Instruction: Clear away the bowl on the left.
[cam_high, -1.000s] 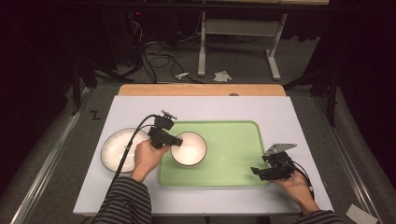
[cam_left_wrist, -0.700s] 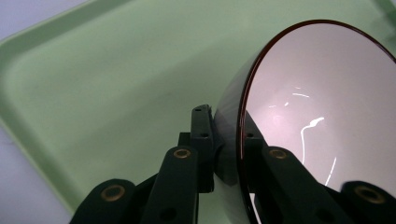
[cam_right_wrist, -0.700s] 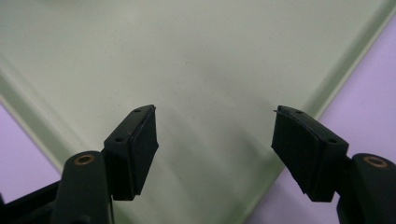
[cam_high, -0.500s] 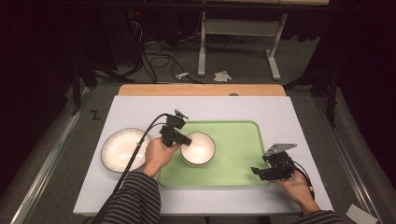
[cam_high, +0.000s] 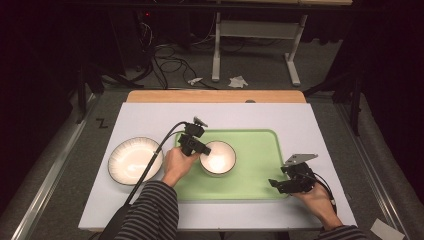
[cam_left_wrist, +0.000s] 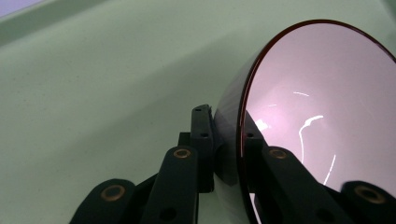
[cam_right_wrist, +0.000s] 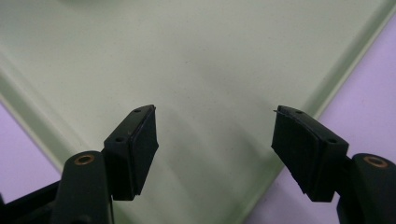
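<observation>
A white bowl (cam_high: 218, 158) with a dark rim is over the left part of the green tray (cam_high: 260, 155). My left gripper (cam_high: 199, 148) is shut on the bowl's left rim. In the left gripper view the bowl (cam_left_wrist: 317, 116) fills the right side, its rim pinched between the jaws of the left gripper (cam_left_wrist: 228, 154), one inside and one outside. My right gripper (cam_high: 278, 184) stands open at the tray's front right corner. In the right gripper view the right gripper (cam_right_wrist: 215, 140) has only the bare tray (cam_right_wrist: 187, 60) between its fingers.
A white plate (cam_high: 135, 161) with a dark rim lies on the white table (cam_high: 150, 117) left of the tray. A wooden strip (cam_high: 215, 96) runs along the table's far edge. Cables and a metal stand are on the floor beyond.
My left gripper has carried the bowl to the right, further onto the tray and away from the plate. The right gripper has stayed in place.
</observation>
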